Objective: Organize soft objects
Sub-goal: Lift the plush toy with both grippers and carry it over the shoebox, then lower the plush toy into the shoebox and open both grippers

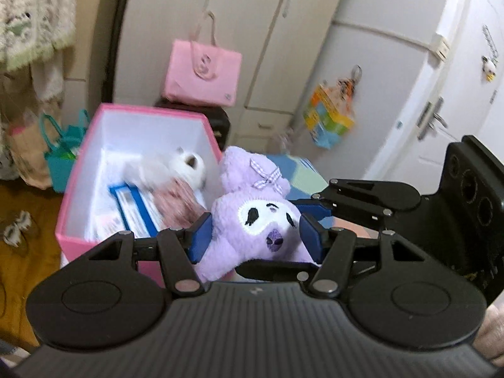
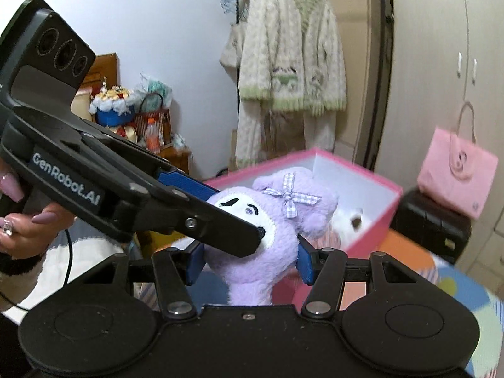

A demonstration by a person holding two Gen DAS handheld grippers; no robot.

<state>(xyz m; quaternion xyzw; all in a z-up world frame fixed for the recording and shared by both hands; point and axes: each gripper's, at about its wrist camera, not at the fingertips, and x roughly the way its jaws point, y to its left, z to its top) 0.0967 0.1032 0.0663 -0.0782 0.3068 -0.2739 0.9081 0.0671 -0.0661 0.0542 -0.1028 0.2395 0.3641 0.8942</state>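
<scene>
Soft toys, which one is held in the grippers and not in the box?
The purple plush with the checked bow, clamped by both grippers. The white plush lies inside the pink box.

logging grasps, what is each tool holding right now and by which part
Both hold the purple plush: left tool clamps the sides of its head, right tool grips lower, around the neck.

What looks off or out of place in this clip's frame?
Both grippers clamp the same purple plush: the left hand-held gripper pinches its head, and the right hand-held gripper grips it lower down. That is more grip than one soft toy needs. It hangs beside the pink box, not inside, where a white plush already lies.
</scene>
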